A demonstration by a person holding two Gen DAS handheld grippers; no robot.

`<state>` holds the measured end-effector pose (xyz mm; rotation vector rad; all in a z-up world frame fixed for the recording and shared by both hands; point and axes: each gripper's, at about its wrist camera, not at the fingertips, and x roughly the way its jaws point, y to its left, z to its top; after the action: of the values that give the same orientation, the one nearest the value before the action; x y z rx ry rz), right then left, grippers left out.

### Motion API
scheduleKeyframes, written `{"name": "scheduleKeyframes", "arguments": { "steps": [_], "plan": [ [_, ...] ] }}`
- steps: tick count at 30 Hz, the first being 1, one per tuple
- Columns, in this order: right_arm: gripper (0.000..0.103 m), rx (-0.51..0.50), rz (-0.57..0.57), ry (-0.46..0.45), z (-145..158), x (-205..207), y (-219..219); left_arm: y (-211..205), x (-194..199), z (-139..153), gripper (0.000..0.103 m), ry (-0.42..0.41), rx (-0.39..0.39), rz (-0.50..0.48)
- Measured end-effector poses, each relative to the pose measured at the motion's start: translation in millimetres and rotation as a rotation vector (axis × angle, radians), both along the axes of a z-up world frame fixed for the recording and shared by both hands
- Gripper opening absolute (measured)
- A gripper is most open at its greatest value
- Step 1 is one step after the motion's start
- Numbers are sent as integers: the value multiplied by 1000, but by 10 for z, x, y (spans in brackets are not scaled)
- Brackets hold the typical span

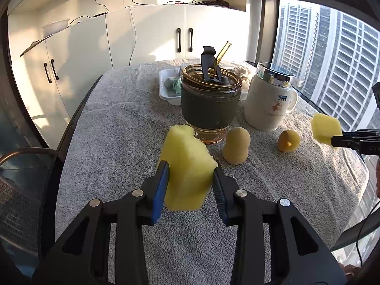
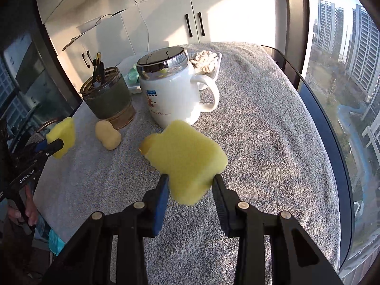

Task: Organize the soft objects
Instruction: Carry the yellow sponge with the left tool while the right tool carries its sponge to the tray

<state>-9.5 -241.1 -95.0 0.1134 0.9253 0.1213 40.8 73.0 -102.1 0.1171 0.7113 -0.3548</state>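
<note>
Both tongs [image 1: 190,180] [image 2: 191,186] clamp yellow sponges [image 1: 187,166] [image 2: 190,161] above a grey towel-covered table [image 1: 114,128], white cabinets [image 1: 152,33] behind.

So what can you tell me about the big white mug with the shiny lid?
The white mug stands upright on the grey towel, its looped handle toward the window side in the right wrist view. It looks glazed like ceramic, with a chrome-rimmed dark lid on top, a small blue label and a reddish cartoon figure. The green-sleeved glass cup stands beside it; whether they touch cannot be told.
</note>
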Motion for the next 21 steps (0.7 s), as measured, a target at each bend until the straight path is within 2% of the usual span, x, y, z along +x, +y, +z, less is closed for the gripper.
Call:
{"name": "scheduleKeyframes", "arguments": {
  "steps": [16,21],
  "plan": [
    [39,-14,-125,14,13,404,-583,307,557,-31,34,-17,70,115],
    [39,-7,-158,29,3,628,-744,422,832,-40,34,4,47,150]
  ]
}}
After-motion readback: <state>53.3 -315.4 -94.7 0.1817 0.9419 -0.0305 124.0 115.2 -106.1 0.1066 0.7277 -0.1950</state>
